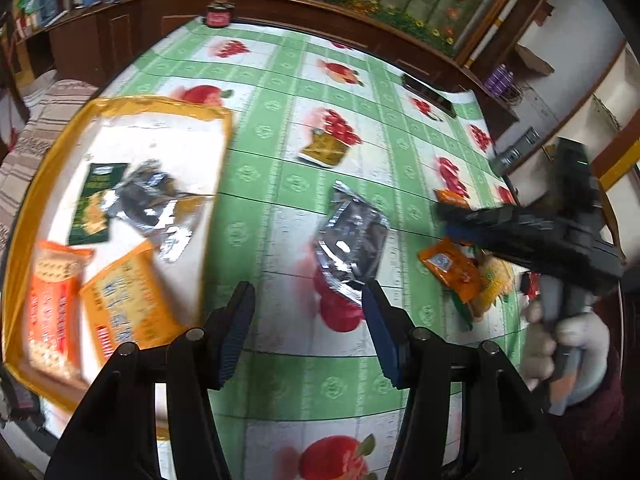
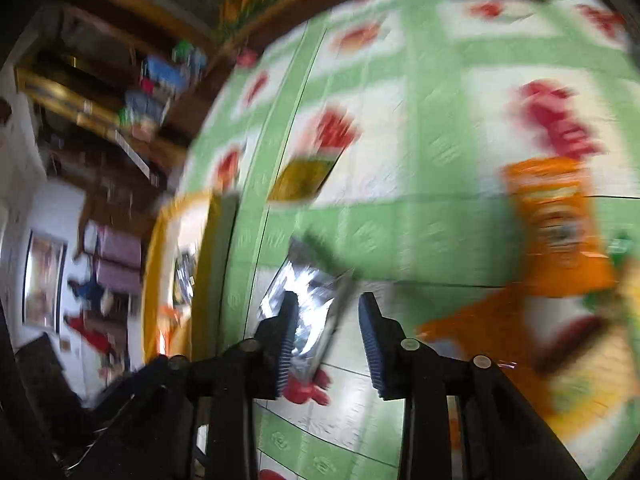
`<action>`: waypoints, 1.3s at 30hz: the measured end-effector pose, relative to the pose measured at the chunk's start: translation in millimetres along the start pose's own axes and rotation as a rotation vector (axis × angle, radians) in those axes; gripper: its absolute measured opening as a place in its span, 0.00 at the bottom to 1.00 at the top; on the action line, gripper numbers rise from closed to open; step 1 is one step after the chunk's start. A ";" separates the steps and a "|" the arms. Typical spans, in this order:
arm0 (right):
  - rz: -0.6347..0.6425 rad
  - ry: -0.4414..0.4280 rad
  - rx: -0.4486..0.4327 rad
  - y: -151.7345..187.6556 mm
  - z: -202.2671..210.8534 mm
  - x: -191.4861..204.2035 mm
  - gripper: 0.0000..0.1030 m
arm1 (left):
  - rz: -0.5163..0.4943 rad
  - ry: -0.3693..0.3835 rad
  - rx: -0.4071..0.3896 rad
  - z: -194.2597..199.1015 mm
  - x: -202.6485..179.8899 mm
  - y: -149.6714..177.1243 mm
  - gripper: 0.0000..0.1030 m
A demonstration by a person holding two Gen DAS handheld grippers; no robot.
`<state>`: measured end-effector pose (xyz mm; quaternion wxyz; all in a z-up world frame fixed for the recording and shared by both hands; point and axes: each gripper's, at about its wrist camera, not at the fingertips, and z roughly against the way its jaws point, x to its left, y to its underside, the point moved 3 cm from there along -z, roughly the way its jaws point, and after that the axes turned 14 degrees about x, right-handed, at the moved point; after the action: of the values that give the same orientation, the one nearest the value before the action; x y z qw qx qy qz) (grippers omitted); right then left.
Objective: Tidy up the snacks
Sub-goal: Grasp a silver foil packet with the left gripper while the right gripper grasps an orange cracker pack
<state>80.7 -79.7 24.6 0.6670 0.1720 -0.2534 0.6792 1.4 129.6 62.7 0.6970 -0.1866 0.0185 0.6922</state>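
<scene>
A silver foil packet lies on the green fruit-print tablecloth, just past the right finger of my left gripper, which hangs open and empty above the cloth. At the left a yellow-rimmed tray holds a green packet, another silver packet and orange packets. My right gripper, in a gloved hand, points left over loose orange packets. In the blurred right wrist view the right gripper shows a narrow gap. Nothing is pinched. The silver packet lies beyond it.
A red jar stands at the table's far edge and a dark flat device lies at the far right. Wooden shelves with goods ring the table. A striped cushion sits beyond the tray. An orange packet lies right of my right gripper.
</scene>
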 end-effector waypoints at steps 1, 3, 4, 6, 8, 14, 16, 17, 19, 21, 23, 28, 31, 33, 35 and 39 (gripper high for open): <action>-0.011 0.010 -0.035 3.0 12.4 -6.7 0.51 | -0.007 0.004 0.006 -2.0 -2.4 -0.9 0.52; -0.020 0.072 -0.090 11.2 35.3 -20.0 0.59 | -0.025 0.014 0.023 -9.0 -9.6 -3.5 0.52; -0.013 0.106 -0.091 16.2 41.2 -26.0 0.61 | -0.032 0.019 0.031 -12.4 -12.9 -4.7 0.52; 0.007 0.137 -0.066 20.0 41.4 -33.1 0.62 | -0.042 0.028 0.042 -17.9 -18.3 -8.0 0.52; 0.038 0.181 -0.040 25.1 34.1 -34.3 0.62 | -0.058 0.032 0.048 -22.0 -23.4 -12.8 0.52; 0.120 0.306 0.018 33.3 -2.3 -21.1 0.60 | -0.123 -0.032 0.044 -35.5 -31.9 -35.9 0.60; 0.127 0.345 0.036 33.9 -10.8 -22.5 0.60 | -0.144 -0.053 0.056 -43.7 -34.2 -42.8 0.60; 0.122 0.358 0.046 33.9 -15.5 -24.4 0.58 | -0.159 -0.071 0.067 -49.5 -36.0 -45.7 0.60; 0.111 0.353 0.062 35.2 -20.8 -26.4 0.46 | -0.186 -0.103 0.085 -60.1 -39.8 -50.3 0.60; 0.108 0.347 0.053 37.6 -19.7 -27.0 0.41 | -0.220 -0.130 0.096 -70.9 -44.2 -54.0 0.60; 0.099 0.329 0.052 39.5 -18.9 -27.3 0.40 | -0.239 -0.158 0.105 -78.7 -47.6 -56.2 0.60; 0.083 0.286 0.052 48.0 -16.3 -25.7 0.39 | -0.277 -0.181 0.151 -104.0 -56.1 -58.7 0.71; 0.081 0.266 0.051 53.4 -14.3 -21.0 0.39 | -0.333 -0.221 0.170 -112.8 -65.2 -53.0 0.71; 0.081 0.256 0.048 58.3 -12.7 -17.3 0.38 | -0.360 -0.215 0.158 -111.0 -69.7 -49.1 0.57; 0.082 0.244 0.043 61.5 -10.0 -13.3 0.38 | -0.355 -0.170 0.174 -107.6 -70.7 -48.1 0.56; 0.082 0.221 -0.009 59.5 8.5 -2.8 0.38 | -0.303 -0.096 0.149 -88.0 -62.9 -46.9 0.56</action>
<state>20.9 -85.8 23.0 0.6632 0.0822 -0.1882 0.7197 64.8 45.6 9.7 0.8051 -0.1019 0.0079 0.5842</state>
